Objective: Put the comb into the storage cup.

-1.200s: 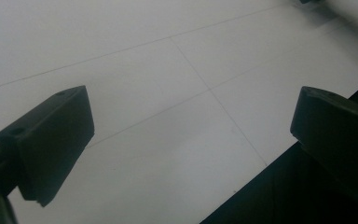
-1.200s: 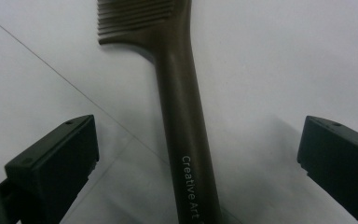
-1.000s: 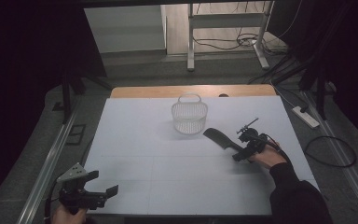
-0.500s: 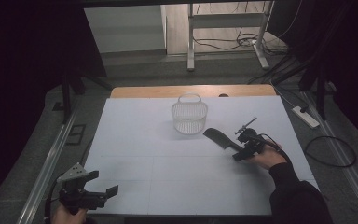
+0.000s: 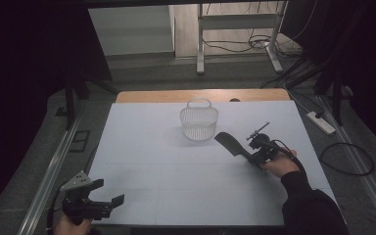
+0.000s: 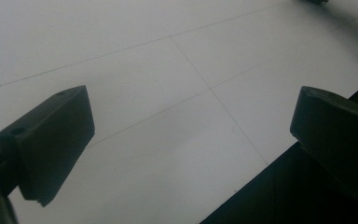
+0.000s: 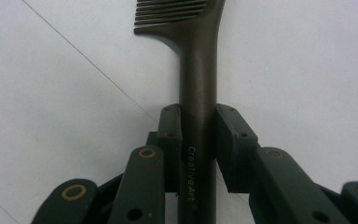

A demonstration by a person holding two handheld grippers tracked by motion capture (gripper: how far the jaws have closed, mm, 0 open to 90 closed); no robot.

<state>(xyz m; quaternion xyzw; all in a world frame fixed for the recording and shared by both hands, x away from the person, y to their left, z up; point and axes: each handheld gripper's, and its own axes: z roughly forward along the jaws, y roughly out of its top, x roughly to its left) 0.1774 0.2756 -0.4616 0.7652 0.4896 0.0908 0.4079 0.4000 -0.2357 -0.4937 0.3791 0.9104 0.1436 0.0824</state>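
Observation:
A dark comb with a long handle lies on the white table, right of centre, its toothed head pointing toward the basket. My right gripper has just been closing its jaws on the handle. In the right gripper view both pads press the sides of the comb, with my right gripper shut around it. My left gripper rests at the table's near left corner. Its jaws stand wide apart over bare table in the left gripper view.
A white wire basket with a handle stands upright at the table's middle back. A wooden strip edges the far side. On the floor at right lie a power strip and cables; a metal frame stands behind.
The right gripper's jaws have drawn in around the comb's handle. Both hands stay about where they were, and the comb and basket have not shifted.

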